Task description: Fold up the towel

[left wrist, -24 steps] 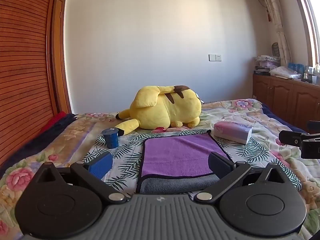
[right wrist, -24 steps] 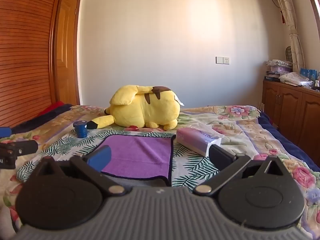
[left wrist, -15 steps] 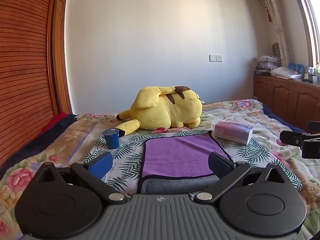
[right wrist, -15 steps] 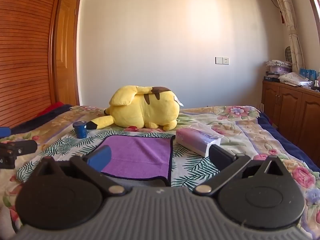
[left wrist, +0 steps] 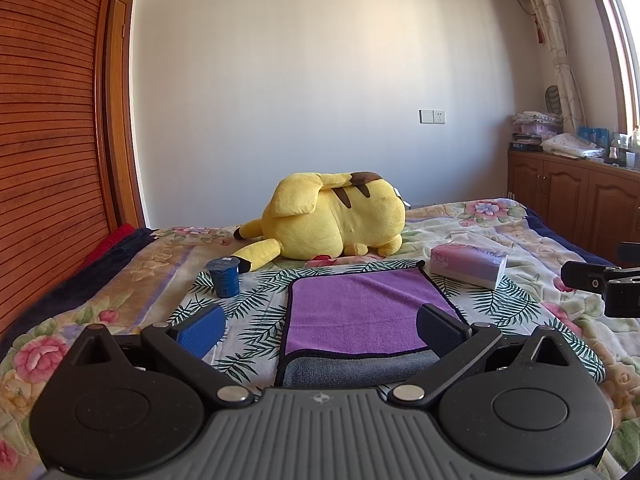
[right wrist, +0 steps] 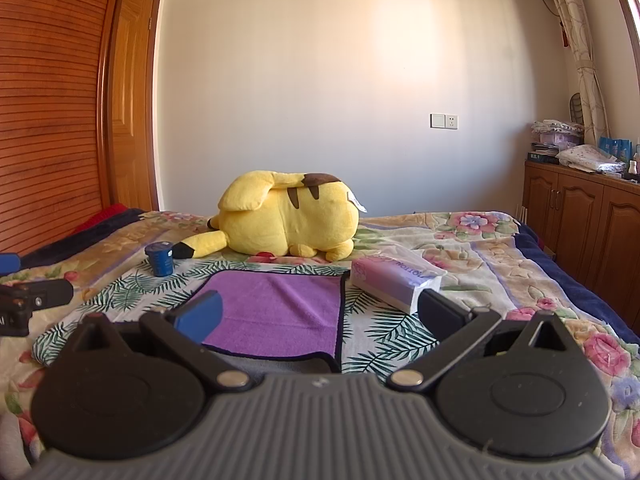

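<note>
Bed [left wrist: 520, 236]: floral quilt, unchanged since the earlier views.
Towel [left wrist: 360, 312]: purple microfibre cloth lies flat, grey underside shown at near edge; unmoved, folding not begun.
Left gripper [left wrist: 320, 330]: held wide open, empty, almost stationary.
Right gripper [right wrist: 318, 314]: likewise wide open, empty.

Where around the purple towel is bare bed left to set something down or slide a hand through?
Left of the towel, the leaf-print cover runs bare up to the blue cup. Right of it, a strip lies free below the tissue pack. The far edge is crowded by the plush toy, cup and pack.
</note>
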